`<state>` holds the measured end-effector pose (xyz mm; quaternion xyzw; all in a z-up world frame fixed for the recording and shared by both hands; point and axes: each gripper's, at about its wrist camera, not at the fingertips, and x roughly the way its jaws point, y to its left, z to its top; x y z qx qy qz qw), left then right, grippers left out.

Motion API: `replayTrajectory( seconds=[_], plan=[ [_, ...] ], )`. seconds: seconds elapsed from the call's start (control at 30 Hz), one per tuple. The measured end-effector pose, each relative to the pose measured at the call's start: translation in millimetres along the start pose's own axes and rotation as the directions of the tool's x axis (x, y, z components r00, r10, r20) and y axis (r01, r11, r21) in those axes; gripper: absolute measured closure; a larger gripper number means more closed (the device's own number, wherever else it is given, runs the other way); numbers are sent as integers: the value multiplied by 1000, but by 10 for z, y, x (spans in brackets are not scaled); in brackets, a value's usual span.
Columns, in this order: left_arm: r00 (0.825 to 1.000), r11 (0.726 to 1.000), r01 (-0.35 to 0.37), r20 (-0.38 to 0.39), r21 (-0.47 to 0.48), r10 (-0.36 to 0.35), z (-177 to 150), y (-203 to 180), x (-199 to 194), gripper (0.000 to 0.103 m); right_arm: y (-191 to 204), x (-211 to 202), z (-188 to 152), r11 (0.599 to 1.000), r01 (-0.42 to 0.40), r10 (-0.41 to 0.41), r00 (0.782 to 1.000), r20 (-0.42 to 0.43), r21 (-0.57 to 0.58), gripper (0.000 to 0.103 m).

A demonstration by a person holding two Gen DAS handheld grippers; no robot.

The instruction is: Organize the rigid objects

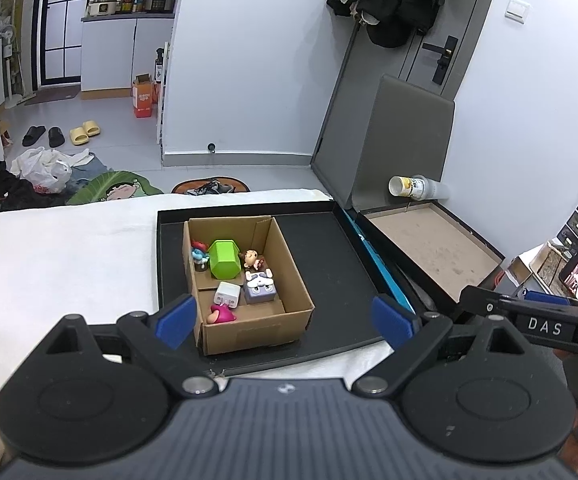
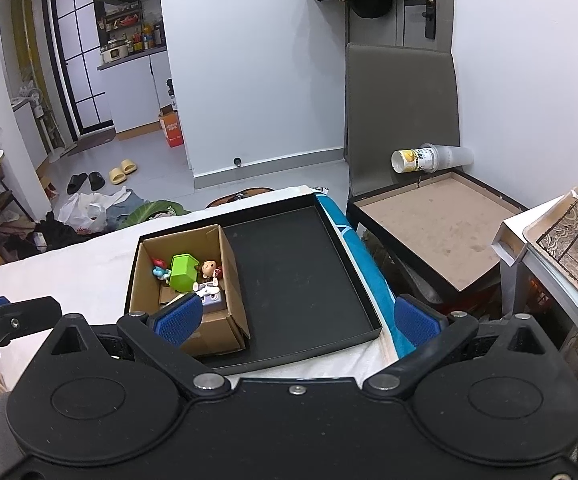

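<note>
A cardboard box (image 1: 289, 320) (image 2: 233, 324) stands in the left part of a shallow black tray (image 1: 337, 264) (image 2: 293, 272) on a white-covered surface. Inside lie a green house-shaped block (image 1: 225, 259) (image 2: 183, 272), a blue figure with a red cap (image 1: 199, 254) (image 2: 160, 270), a small doll (image 1: 252, 259) (image 2: 209, 269), a grey-purple cube with a white toy on it (image 1: 260, 288) (image 2: 211, 295), a white charger block (image 1: 228, 293) and a pink toy (image 1: 221, 314). My left gripper (image 1: 285, 322) hangs open in front of the box. My right gripper (image 2: 297, 320) is open over the tray's near edge. Neither holds anything.
The tray's right half is bare. A dark low table (image 2: 441, 232) with a tipped stack of paper cups (image 2: 429, 158) stands to the right, against a grey panel. A phone and shelf (image 2: 577, 232) sit far right. Clothes, bags and slippers litter the floor beyond.
</note>
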<state>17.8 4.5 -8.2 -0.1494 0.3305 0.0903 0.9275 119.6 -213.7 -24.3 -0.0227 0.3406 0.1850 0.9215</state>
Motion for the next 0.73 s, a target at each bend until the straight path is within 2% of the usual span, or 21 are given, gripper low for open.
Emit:
replayTrajectory(
  seconds=[0.5, 0.73],
  plan=[
    [1000, 998, 12, 1, 55, -12, -23, -128, 16, 9, -54, 16, -5, 1000, 8, -8, 1000, 3, 13, 0],
    [1000, 999, 22, -13, 36, -21, -3, -103, 46, 9, -57, 23, -9, 1000, 10, -10, 1000, 2, 12, 0]
  ],
)
